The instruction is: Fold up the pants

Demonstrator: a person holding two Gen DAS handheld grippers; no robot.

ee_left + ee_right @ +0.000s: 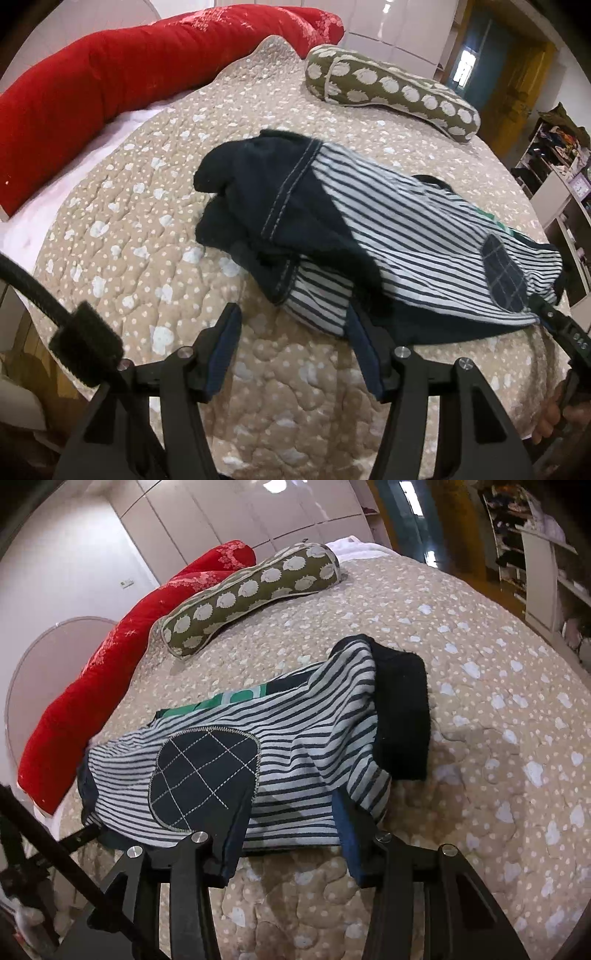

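Small striped pants (406, 236) with dark navy cuffs and a checked knee patch lie folded over on a beige dotted quilt (147, 221). My left gripper (291, 314) is open at the near edge of the pants, one finger tucked under the striped cloth. In the right wrist view the pants (295, 738) lie just in front, knee patch (203, 775) near the left finger. My right gripper (291, 801) is open with the cloth's near edge draped between and over its fingertips. The right gripper's finger also shows at the pants' right end in the left wrist view (554, 317).
A long red bolster (110, 81) lies along the bed's far left side. An olive pillow with white spots (388, 88) lies beyond the pants. White wardrobe doors (258, 513) stand behind the bed. Shelves with clutter (554, 155) stand at the right.
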